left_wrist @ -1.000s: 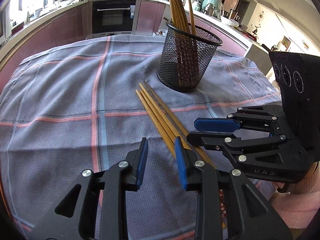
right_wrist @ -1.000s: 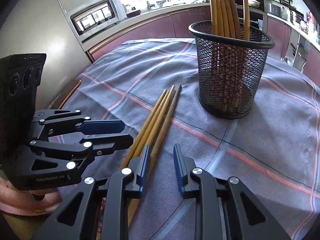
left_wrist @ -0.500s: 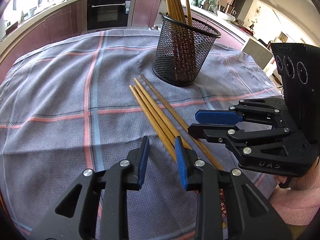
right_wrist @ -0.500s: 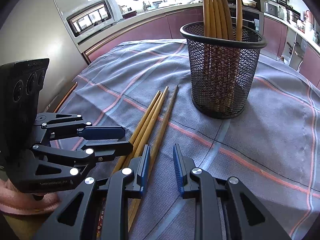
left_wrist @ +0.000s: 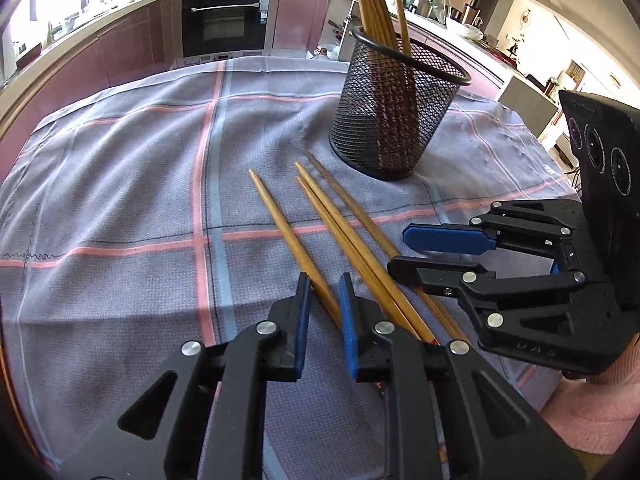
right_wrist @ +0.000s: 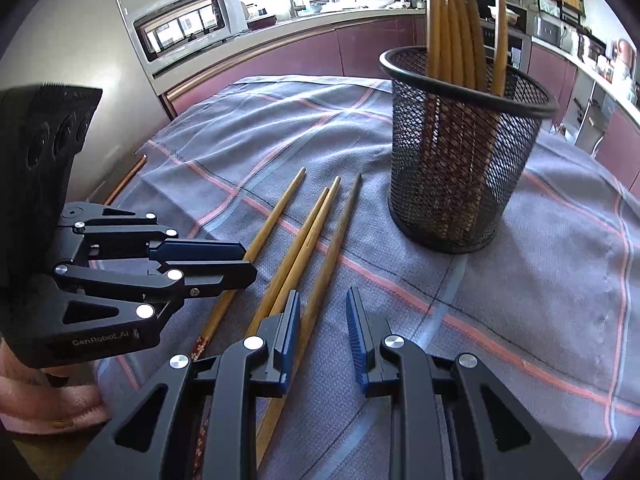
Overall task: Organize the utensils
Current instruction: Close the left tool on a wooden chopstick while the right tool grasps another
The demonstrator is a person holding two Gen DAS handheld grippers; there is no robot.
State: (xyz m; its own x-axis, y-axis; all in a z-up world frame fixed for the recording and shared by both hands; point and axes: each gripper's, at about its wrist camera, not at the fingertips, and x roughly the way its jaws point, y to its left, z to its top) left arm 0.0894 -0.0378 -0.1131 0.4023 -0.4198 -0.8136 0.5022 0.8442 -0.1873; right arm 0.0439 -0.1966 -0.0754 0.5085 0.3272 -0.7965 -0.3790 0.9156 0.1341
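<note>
Several wooden chopsticks lie on the cloth in front of a black mesh holder [left_wrist: 384,120] [right_wrist: 456,168], which has more chopsticks [left_wrist: 372,4] standing in it. One loose chopstick [left_wrist: 280,216] [right_wrist: 276,216] lies apart from the rest. It runs between the jaws of my left gripper [left_wrist: 324,292] [right_wrist: 250,261], which are closing, with a gap still showing beside the pads. A pair [left_wrist: 340,224] and a darker chopstick [right_wrist: 344,224] lie to its right. My right gripper [right_wrist: 323,300] [left_wrist: 398,252] hovers open low over these; the darker one passes just inside its left pad.
A grey cloth with pink and blue lines [left_wrist: 120,200] covers the table. The table's edge [right_wrist: 124,184] shows at the left. Kitchen counters with an oven [left_wrist: 224,20] and a microwave [right_wrist: 184,28] stand beyond. A pink sleeve [left_wrist: 592,408] is at the lower right.
One chopstick has slid left, away from the bundle, and now lies between the left jaws, which have narrowed. The right gripper's jaws look the same.
</note>
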